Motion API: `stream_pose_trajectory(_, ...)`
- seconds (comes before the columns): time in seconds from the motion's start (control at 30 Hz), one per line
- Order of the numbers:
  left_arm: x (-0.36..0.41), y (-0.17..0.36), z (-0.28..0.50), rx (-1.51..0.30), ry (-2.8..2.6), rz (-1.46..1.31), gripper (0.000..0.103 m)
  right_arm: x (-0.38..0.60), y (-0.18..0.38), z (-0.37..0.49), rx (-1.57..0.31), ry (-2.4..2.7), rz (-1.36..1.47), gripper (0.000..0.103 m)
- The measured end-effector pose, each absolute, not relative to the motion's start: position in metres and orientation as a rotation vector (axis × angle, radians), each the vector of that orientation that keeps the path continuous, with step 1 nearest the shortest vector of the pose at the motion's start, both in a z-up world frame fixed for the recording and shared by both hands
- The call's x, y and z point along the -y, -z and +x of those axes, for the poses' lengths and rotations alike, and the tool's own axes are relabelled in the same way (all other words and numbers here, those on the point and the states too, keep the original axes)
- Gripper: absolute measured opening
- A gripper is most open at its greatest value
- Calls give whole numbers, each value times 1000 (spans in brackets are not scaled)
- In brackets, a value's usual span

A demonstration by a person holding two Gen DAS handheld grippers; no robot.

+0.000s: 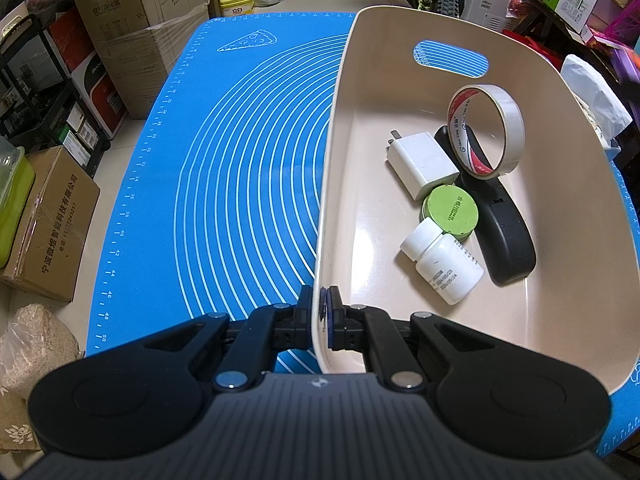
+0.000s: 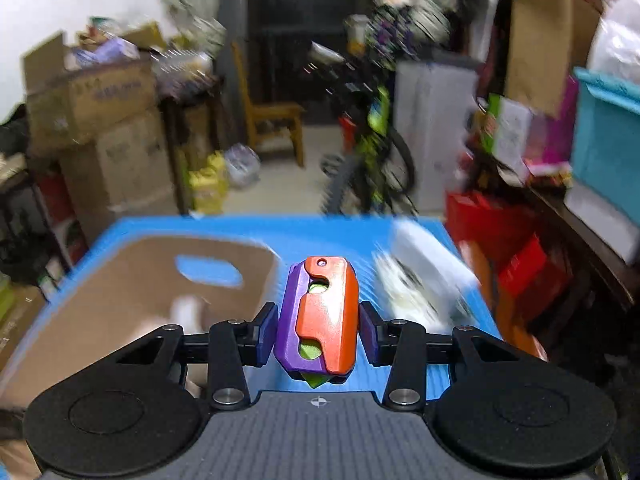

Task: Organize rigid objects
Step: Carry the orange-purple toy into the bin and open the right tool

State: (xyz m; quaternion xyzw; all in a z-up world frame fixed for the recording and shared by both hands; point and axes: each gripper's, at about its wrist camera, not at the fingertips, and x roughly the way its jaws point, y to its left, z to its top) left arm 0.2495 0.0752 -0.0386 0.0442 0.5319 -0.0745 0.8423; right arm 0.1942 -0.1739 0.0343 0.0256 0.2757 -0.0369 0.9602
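Left gripper jaws pinch the beige bin rim at 6 o'clock; right gripper jaws clamp an orange-purple toy (background blurred).

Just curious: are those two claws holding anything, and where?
Left gripper pinches the bin by its near wall. Right gripper clamps the toy by its sides.
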Motion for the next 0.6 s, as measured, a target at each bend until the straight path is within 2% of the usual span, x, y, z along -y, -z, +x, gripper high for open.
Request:
stream_pose_trajectory(0.23, -75, 39, 250, -1124, 158, 93, 8, 106, -39, 231, -624, -120, -54, 49)
stream_pose_trajectory(0.6, -75, 39, 249, -1124, 159, 92, 8, 44, 17, 280, -859, -220, -193, 49)
